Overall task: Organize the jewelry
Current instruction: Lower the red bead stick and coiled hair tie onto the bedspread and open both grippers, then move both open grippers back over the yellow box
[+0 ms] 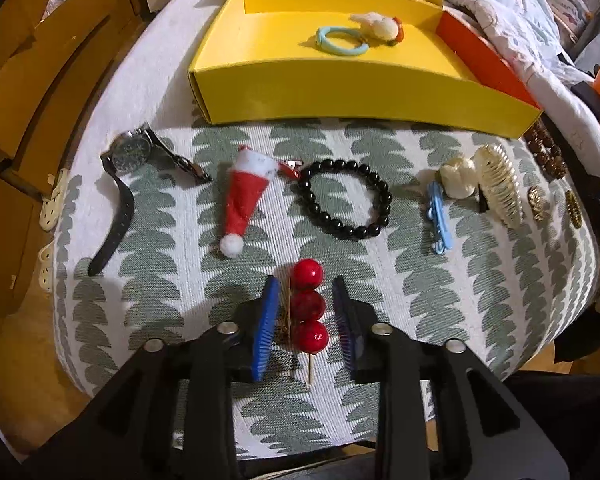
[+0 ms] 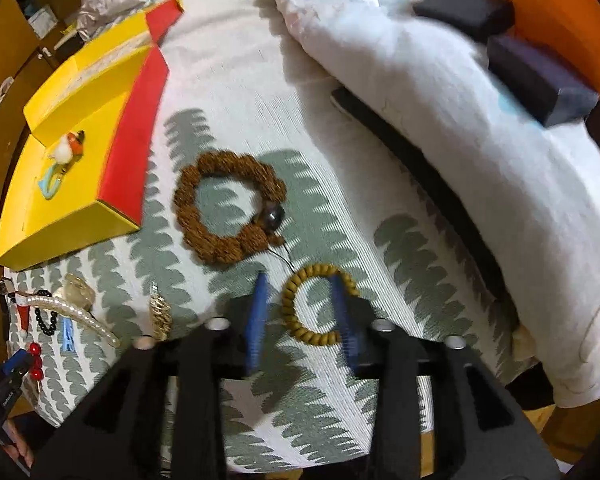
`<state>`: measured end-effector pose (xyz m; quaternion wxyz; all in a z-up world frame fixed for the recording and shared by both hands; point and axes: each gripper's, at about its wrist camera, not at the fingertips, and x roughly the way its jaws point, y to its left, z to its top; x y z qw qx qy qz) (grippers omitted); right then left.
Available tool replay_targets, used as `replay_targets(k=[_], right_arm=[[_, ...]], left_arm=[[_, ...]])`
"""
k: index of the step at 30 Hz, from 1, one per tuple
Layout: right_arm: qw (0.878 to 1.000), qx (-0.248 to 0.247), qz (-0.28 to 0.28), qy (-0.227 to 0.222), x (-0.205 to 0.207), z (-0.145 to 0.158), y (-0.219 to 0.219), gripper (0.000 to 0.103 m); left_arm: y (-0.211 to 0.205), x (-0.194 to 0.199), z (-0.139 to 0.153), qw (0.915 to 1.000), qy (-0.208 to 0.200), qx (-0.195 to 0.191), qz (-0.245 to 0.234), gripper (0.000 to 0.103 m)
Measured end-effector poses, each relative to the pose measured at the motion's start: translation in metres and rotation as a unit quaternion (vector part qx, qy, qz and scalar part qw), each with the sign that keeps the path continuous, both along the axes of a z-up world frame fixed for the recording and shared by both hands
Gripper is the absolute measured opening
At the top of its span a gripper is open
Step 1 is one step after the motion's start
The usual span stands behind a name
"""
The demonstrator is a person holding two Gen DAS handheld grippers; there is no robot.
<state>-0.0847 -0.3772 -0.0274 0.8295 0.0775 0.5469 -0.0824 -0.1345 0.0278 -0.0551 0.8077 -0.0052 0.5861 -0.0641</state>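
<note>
My left gripper [image 1: 306, 284] is open, its blue fingers on either side of a red three-ball hair stick [image 1: 307, 306] lying on the patterned cloth. Beyond it lie a wristwatch [image 1: 134, 152], a Santa-hat clip [image 1: 246, 196], a black bead bracelet [image 1: 344, 200], a blue clip [image 1: 438, 216], a white flower clip [image 1: 458, 176] and a gold comb clip [image 1: 498, 184]. The yellow box [image 1: 340, 84] holds a light-blue ring [image 1: 340, 41] with a white pom. My right gripper [image 2: 300, 284] is open over a tan bead bracelet [image 2: 320, 306]; its right finger lies across the ring. A brown seed bracelet [image 2: 228, 208] lies beyond.
A rumpled white blanket [image 2: 420, 80] with dark foam blocks [image 2: 540, 76] and an orange box [image 2: 548, 8] lies to the right. Brown cabinets [image 1: 28, 80] stand at the left. The yellow box [image 2: 60, 184] has a red side. My left gripper [image 2: 12, 368] shows at the lower left of the right wrist view.
</note>
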Motion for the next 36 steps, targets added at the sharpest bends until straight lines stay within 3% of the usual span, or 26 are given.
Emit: replay_targets(k=[2, 6, 11, 13, 16, 19, 22, 26, 31, 34, 36], right_arm=[[1.000, 0.006, 0.015, -0.024, -0.001, 0.010, 0.009, 0.058], [0.995, 0.012, 0.059, -0.077, -0.002, 0.034, 0.035, 0.066], [0.985, -0.046, 0.098, -0.137, -0.003, 0.062, 0.074, 0.086], [0.976, -0.066, 0.119, -0.170, -0.006, 0.074, 0.091, 0.100], [0.964, -0.101, 0.143, -0.201, -0.007, 0.084, 0.115, 0.100], [0.959, -0.114, 0.156, -0.207, 0.000, 0.086, 0.134, 0.100], [0.964, -0.091, 0.161, -0.189, 0.017, 0.084, 0.146, 0.100], [0.966, -0.039, 0.165, -0.197, 0.042, 0.091, 0.158, 0.100], [0.970, 0.008, 0.174, -0.170, 0.080, 0.082, 0.180, 0.100], [0.970, -0.001, 0.174, -0.169, 0.094, 0.076, 0.194, 0.100], [0.970, -0.037, 0.151, -0.189, 0.105, 0.076, 0.201, 0.100]], left_arm=[[0.001, 0.000, 0.005, 1.0000, -0.008, -0.002, 0.000, 0.043], [0.001, 0.000, 0.020, 0.9996, -0.028, -0.007, -0.002, 0.052], [-0.003, -0.001, 0.038, 0.9978, -0.065, -0.009, -0.009, 0.065], [-0.004, 0.001, 0.046, 0.9966, -0.082, -0.005, -0.007, 0.067], [-0.004, 0.006, 0.056, 0.9949, -0.101, -0.011, -0.007, 0.070], [-0.003, 0.016, 0.064, 0.9927, -0.121, 0.001, 0.003, 0.077], [-0.002, 0.033, 0.067, 0.9926, -0.121, -0.007, 0.007, 0.077], [-0.006, 0.059, 0.073, 0.9939, -0.109, -0.017, 0.008, 0.077], [-0.018, 0.102, 0.081, 0.9944, -0.106, 0.002, 0.003, 0.081], [-0.022, 0.127, 0.075, 0.9952, -0.097, 0.010, 0.009, 0.082], [-0.024, 0.145, 0.065, 0.9959, -0.088, 0.018, 0.012, 0.082]])
